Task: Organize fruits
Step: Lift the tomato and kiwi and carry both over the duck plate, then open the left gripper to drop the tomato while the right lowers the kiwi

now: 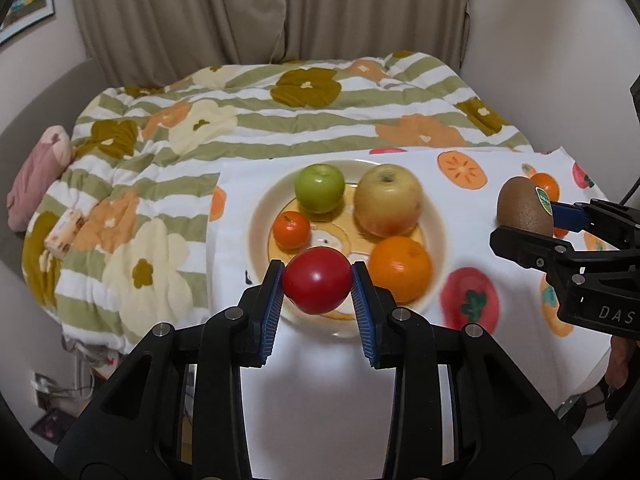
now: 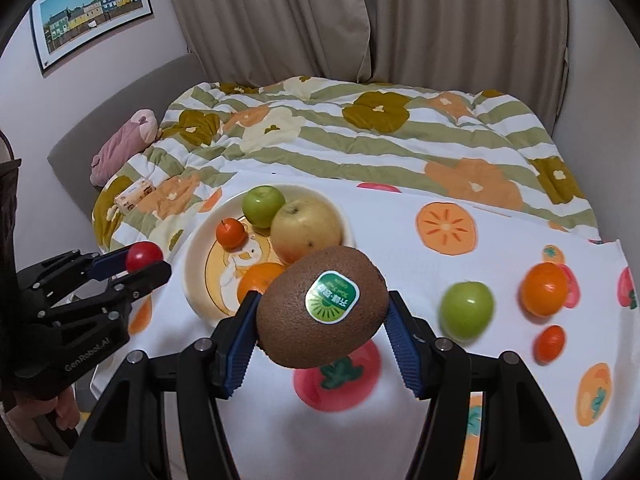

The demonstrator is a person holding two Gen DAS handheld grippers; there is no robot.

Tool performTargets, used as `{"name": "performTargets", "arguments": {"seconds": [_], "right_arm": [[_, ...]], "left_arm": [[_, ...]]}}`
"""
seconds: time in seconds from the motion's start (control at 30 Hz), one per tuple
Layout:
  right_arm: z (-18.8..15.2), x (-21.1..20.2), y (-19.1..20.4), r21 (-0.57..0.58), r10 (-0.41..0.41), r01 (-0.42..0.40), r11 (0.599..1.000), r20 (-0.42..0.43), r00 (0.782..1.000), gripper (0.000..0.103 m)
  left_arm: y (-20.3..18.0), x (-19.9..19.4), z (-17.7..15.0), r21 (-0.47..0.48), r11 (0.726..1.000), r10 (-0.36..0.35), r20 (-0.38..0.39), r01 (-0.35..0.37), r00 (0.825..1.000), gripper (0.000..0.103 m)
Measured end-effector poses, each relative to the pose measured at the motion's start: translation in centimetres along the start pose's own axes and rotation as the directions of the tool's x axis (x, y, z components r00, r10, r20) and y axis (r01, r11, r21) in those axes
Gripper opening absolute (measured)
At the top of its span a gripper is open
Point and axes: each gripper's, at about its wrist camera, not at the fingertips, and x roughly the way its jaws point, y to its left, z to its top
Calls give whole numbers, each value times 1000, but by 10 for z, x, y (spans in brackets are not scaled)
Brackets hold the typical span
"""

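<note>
The left tongs (image 1: 319, 285) were clamped on a small red tomato (image 1: 318, 280), held over the near rim of the cream plate (image 1: 438, 236). The right tongs (image 2: 322, 312) gripped a stickered kiwi (image 2: 320, 306) beside that plate. On the plate sat a green apple (image 1: 319, 188), a yellow apple (image 1: 388, 205), an orange (image 1: 400, 268) and a small tangerine (image 1: 291, 229), on a fruit-print cloth (image 1: 460, 184).

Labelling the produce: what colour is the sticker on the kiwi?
Green with a white border, on the kiwi held by the right gripper; clearest in the right wrist view.
</note>
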Motion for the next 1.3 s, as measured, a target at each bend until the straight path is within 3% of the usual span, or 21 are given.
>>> {"name": "performTargets", "arguments": {"seconds": [0.33, 0.7, 0.73, 0.8, 0.83, 0.93, 1.3], "right_arm": [[7, 43, 1, 70, -23, 24, 997, -19, 1000, 57], [8, 50, -9, 112, -37, 41, 993, -40, 999, 57], [7, 51, -9, 113, -35, 39, 993, -39, 999, 57], [8, 50, -9, 112, -37, 41, 993, -38, 999, 57], [8, 49, -10, 111, -38, 42, 993, -38, 999, 57], [8, 49, -10, 111, -37, 42, 993, -40, 999, 57], [9, 56, -14, 71, -24, 29, 997, -70, 997, 57]], "left_arm": [[5, 64, 3, 77, 993, -80, -101, 88, 992, 38], [2, 68, 0, 104, 988, -102, -136, 117, 985, 39], [2, 66, 0, 113, 987, -100, -135, 116, 986, 42], [2, 64, 1, 130, 986, -82, -136, 100, 987, 75], [2, 61, 1, 132, 987, -73, -124, 90, 990, 102], [7, 45, 2, 116, 989, -88, -71, 96, 994, 103], [16, 31, -6, 88, 995, -46, -79, 53, 996, 103]]}}
